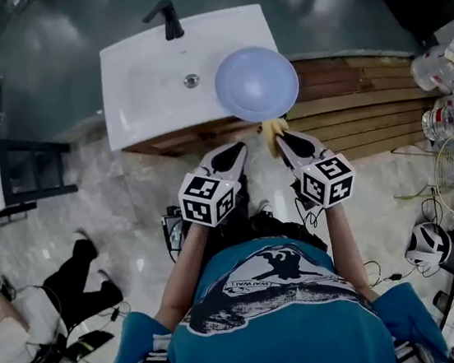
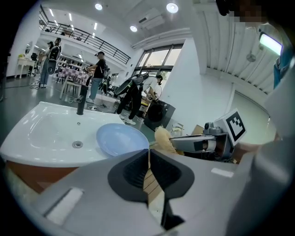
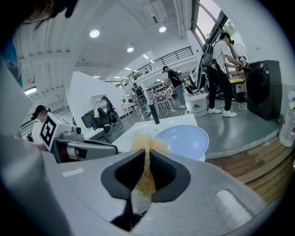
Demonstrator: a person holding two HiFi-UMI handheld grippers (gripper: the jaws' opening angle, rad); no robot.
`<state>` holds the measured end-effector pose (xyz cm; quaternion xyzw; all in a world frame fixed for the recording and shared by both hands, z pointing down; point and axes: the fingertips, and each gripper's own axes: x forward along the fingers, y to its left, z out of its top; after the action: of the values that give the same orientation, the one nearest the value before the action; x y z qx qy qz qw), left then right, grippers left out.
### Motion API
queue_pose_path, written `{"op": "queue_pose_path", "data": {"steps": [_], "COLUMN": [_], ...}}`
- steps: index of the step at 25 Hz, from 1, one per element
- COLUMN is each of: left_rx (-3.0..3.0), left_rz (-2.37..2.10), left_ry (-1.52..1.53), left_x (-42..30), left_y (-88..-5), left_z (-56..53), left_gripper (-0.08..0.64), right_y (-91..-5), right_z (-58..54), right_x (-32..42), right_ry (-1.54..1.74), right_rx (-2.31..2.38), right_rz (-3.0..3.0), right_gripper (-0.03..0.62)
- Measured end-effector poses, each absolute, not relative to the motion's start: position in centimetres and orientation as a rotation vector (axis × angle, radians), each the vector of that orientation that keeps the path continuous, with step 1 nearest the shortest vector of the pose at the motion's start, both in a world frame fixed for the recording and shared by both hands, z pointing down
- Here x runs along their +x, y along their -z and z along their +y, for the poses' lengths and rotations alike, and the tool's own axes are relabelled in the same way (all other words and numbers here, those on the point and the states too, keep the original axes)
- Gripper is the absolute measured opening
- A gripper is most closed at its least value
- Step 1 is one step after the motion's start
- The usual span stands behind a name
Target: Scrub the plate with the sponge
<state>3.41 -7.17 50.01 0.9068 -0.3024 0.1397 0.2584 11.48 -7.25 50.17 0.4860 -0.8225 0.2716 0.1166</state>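
Head view: person point(image 1: 270, 320) stands at a white sink point(image 1: 147, 79), one tool in each hand, both pointing toward it. Light blue plate point(image 1: 256, 83) sits on the sink's right rim, partly over the slatted wood surface point(image 1: 367, 108). Right tool point(image 1: 281, 138) is clamped on the yellow sponge point(image 1: 274, 133). Right gripper view shows the sponge squeezed thin between the jaws and fluffing out past the tips. Sponge is just beside the plate's near edge, can't tell if touching. Left tool point(image 1: 235, 146) is just left of the right tool, near the plate but apart from it. Left gripper view shows its jaws closed to a thin slit, nothing between them. Black faucet point(image 1: 166, 18) stands at the sink's far side.
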Motion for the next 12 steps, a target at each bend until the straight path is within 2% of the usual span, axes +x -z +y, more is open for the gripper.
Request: {"op": "queue_pose_path", "data": {"steps": [12], "left_rx": [2.422], "left_rz": [-0.883], "left_ry": [-0.311], "left_x": [4.3], "left_y": [-48.6], "left_z": [3.8], "left_gripper": [0.012], "right_y": [-48.8], "right_z": [3.0], "right_x": [11.3], "right_ry": [-0.776], "right_rx": [1.343], "right_rz": [-2.546], "right_gripper": [0.034]}}
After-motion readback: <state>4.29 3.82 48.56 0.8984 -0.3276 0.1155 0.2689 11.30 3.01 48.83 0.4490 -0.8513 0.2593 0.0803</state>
